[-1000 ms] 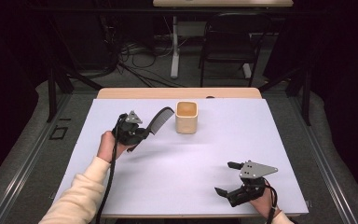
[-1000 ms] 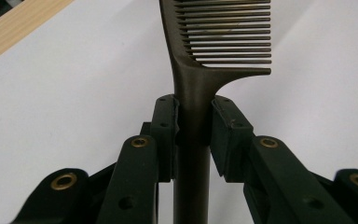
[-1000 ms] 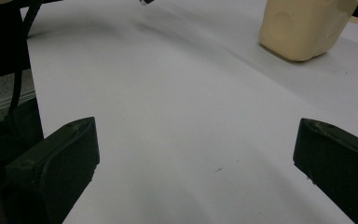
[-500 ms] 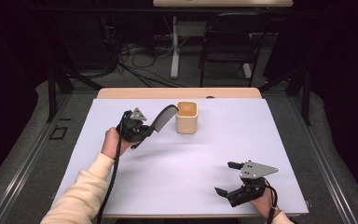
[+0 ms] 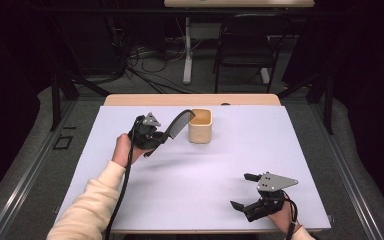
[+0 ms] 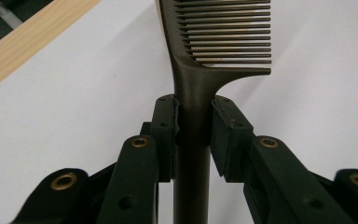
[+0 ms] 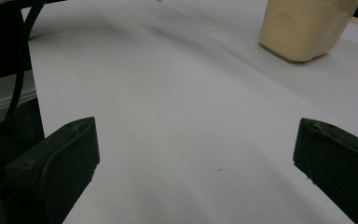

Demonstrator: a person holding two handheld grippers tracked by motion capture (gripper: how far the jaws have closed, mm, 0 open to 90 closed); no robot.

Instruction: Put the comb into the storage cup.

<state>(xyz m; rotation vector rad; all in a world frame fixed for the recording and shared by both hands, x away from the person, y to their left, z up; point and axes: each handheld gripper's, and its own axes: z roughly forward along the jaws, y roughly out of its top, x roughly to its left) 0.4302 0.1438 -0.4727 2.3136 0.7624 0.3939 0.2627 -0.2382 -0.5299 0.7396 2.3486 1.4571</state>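
Comb [image 6: 193, 88]: dark plastic, probably light, stiff and smooth, teeth likely the weak part. Pinched by its handle in the left gripper [image 5: 155, 137], toothed end reaching ahead to the beige cup [image 5: 200, 126]. Best gripped at the handle. Right gripper [image 5: 244, 192]: spread wide, nothing between.

Between our left gripper's [image 6: 193, 133] jaws we see a comb [image 6: 205, 70] of dark, smooth plastic with a faint sheen. The jaws look like matt black plastic with brass-coloured rivets. Beyond our right gripper's [image 7: 196, 154] jaws lies a matt white table [image 7: 177, 107] cover, paper-smooth, and ahead to the right a cup [image 7: 307, 25] of cream, softly glossy plastic. Bare wood edges the table beyond the left jaws.
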